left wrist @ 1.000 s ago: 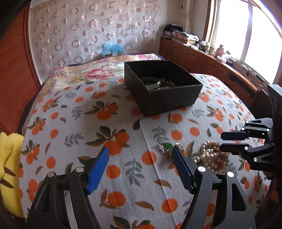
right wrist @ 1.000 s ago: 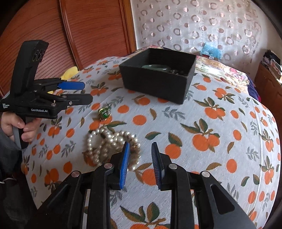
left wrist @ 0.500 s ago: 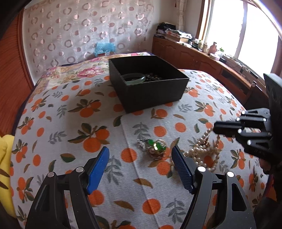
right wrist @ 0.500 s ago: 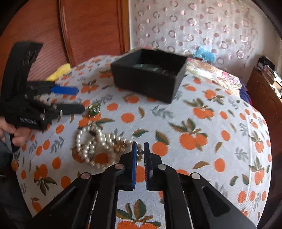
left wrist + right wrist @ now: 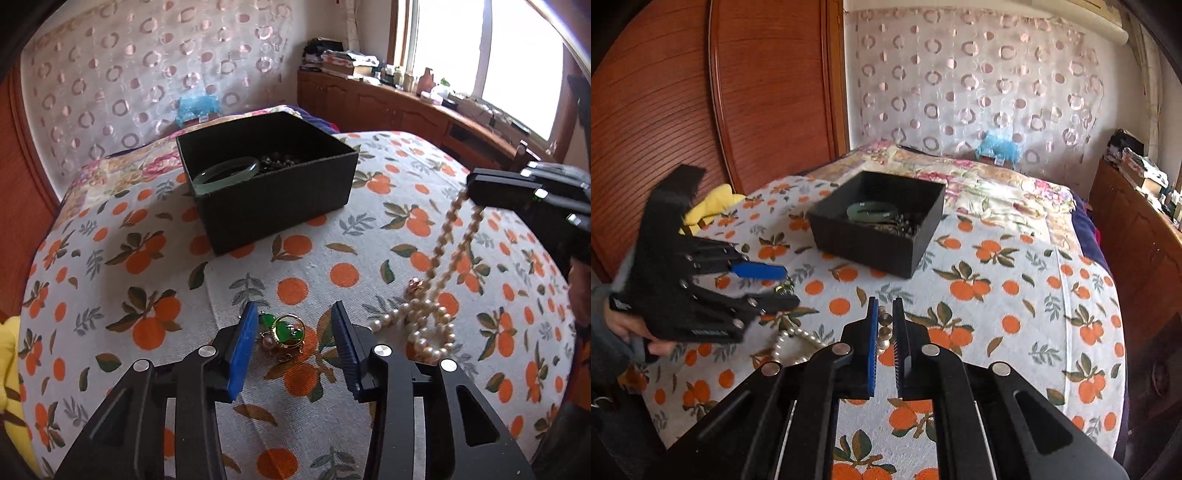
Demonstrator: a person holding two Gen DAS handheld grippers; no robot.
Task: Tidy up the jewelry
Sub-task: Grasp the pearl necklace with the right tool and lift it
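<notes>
Your left tool (image 5: 293, 338) is closing, pads either side of the green-and-gold pendant (image 5: 286, 332) on the bedspread (image 5: 147, 288), not yet pressing it. Your right tool (image 5: 885, 325) is clamped shut on the pearl necklace (image 5: 439, 258), one end lifted, the rest heaped on the bedspread just right of the pendant. Farther back sits the black box (image 5: 273, 181) (jade bangle (image 5: 227, 173) and dark beads (image 5: 280, 160) inside).

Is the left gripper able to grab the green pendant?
Probably yes. The green pendant lies between the left gripper's closing jaws, nothing covering it; the pearl necklace sits just beside.
</notes>
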